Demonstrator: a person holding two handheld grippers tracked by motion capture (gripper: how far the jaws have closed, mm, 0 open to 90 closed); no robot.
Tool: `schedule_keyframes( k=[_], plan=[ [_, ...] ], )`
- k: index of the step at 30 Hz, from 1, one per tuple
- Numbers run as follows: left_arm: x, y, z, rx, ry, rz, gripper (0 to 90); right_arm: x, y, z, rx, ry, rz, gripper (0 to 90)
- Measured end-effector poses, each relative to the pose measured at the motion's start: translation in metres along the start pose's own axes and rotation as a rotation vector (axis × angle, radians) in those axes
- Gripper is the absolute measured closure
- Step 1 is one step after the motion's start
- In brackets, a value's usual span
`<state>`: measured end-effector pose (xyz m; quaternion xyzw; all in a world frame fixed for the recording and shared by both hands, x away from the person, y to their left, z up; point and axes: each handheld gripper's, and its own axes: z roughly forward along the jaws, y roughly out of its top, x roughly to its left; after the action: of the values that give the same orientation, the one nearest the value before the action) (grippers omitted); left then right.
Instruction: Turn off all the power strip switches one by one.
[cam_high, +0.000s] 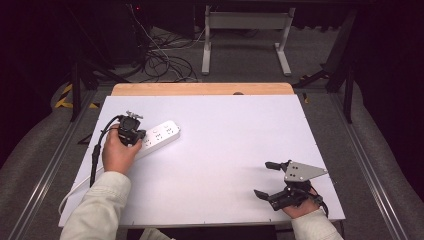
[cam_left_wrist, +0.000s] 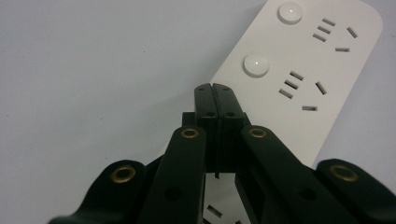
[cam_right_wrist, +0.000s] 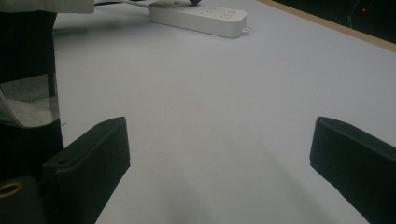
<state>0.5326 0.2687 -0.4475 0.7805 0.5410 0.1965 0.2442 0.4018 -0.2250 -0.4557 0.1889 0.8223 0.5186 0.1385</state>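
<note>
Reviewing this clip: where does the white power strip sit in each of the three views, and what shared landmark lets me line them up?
High view: power strip lies left of centre, under the left gripper.
Left gripper view: upper right, its sockets and round buttons just beyond the closed jaws.
Right gripper view: top centre, far off, beyond the wide-open jaws.
Shared landmark: the white table top.
</note>
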Motion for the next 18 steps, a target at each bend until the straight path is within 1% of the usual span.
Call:
schedule_keyframes(
  k=[1, 2, 3, 4, 6, 7, 8, 9, 11, 12, 14, 16, 18],
  plan=[
    [-0.001, 0.000, 0.000, -0.001, 0.004, 0.000, 90.0, 0.000, 0.000, 0.000, -0.001, 0.000, 0.000, 5.6],
    [-0.002, 0.000, 0.000, -0.001, 0.019, 0.011, 90.0, 0.000, 0.000, 0.000, -0.001, 0.000, 0.000, 5.6],
    [-0.003, 0.000, 0.000, 0.002, 0.023, 0.014, 90.0, 0.000, 0.000, 0.000, -0.001, 0.000, 0.001, 5.6],
    [-0.003, 0.000, 0.000, 0.000, 0.025, 0.008, 90.0, 0.000, 0.000, 0.000, 0.000, 0.001, 0.001, 5.6],
    [-0.001, 0.001, -0.001, 0.006, 0.010, -0.004, 90.0, 0.000, 0.000, 0.000, 0.000, 0.000, -0.001, 5.6],
    [0.001, 0.003, -0.004, -0.001, 0.020, 0.011, 90.0, -0.001, 0.000, -0.001, -0.001, -0.002, 0.000, 5.6],
    [0.001, 0.003, -0.004, -0.001, 0.020, 0.011, 90.0, -0.001, 0.000, -0.001, -0.001, -0.002, 0.000, 5.6],
    [0.002, 0.004, -0.005, -0.015, 0.000, 0.007, 90.0, -0.001, 0.000, -0.001, -0.001, -0.004, 0.002, 5.6],
    [0.004, 0.005, -0.012, -0.058, -0.054, -0.016, 90.0, -0.002, 0.000, -0.001, -0.002, -0.002, 0.005, 5.6],
    [0.004, 0.006, -0.015, -0.075, -0.069, -0.034, 90.0, -0.002, 0.000, 0.000, 0.000, -0.001, 0.005, 5.6],
    [0.004, 0.009, -0.019, -0.085, -0.071, -0.014, 90.0, -0.002, 0.000, 0.001, 0.003, -0.001, 0.004, 5.6],
    [0.004, 0.012, -0.022, -0.092, -0.058, 0.003, 90.0, -0.002, 0.000, 0.001, 0.004, 0.000, 0.004, 5.6],
    [0.004, 0.015, -0.026, -0.099, -0.063, 0.000, 90.0, -0.002, 0.000, 0.001, 0.004, -0.004, 0.003, 5.6]
  ],
)
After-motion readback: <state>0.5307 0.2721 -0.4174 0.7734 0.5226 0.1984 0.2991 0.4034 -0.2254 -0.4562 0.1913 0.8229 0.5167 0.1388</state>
